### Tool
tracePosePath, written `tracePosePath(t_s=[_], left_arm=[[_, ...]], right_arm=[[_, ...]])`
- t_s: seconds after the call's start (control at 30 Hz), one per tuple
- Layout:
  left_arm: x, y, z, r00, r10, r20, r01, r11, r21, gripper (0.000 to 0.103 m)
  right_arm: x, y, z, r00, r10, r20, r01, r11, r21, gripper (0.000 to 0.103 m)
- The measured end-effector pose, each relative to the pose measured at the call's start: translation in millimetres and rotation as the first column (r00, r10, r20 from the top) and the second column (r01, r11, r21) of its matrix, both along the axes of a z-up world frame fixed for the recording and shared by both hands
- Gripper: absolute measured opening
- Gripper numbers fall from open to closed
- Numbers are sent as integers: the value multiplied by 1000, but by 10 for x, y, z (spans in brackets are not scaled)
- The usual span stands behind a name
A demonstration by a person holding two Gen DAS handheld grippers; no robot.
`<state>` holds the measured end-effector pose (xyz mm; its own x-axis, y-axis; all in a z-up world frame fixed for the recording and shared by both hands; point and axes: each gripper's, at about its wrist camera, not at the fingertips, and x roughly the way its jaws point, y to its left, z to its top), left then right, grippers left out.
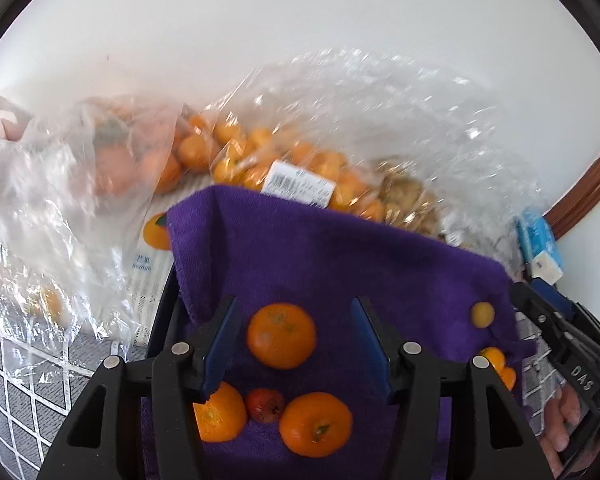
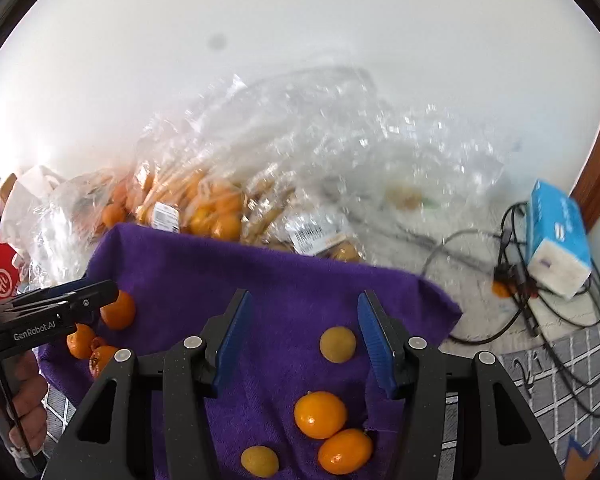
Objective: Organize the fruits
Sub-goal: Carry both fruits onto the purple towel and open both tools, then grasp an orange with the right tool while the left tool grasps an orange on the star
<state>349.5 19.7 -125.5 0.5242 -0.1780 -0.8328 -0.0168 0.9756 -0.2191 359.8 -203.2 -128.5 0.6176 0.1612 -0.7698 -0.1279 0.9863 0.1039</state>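
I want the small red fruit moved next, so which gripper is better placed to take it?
Probably the left. The small red fruit lies just below the open left gripper, between two oranges on the purple cloth. The right gripper hangs open over the yellowish fruits at the other end.

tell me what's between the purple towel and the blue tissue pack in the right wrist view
In the right wrist view, black cables loop across pale tabletop between the purple towel and the blue tissue pack, with one small orange fruit beside the pack.

Plastic bags (image 1: pixel 340 128) crowd behind; purple towel's (image 2: pixel 284 280) middle seems open.
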Motion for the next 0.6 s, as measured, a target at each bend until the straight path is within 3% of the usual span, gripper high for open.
tracePosePath(t_s=[0.2,0.33,0.43,0.6], left_arm=[[-178,-28,357,990,-47,133,43,998,36,55],[-257,-43,511,982,-58,177,55,998,23,55],[-301,-48,604,979,-64,196,66,998,-5,55],[-445,-35,830,969,-80,233,89,996,-28,55]], right_arm=[[-201,17,163,999,-24,46,24,1000,14,55],[-444,-9,221,997,-59,53,60,998,-21,55],[-679,-124,305,991,-108,77,107,994,12,55],[-1027,-240,363,990,-141,11,140,990,31,55]])
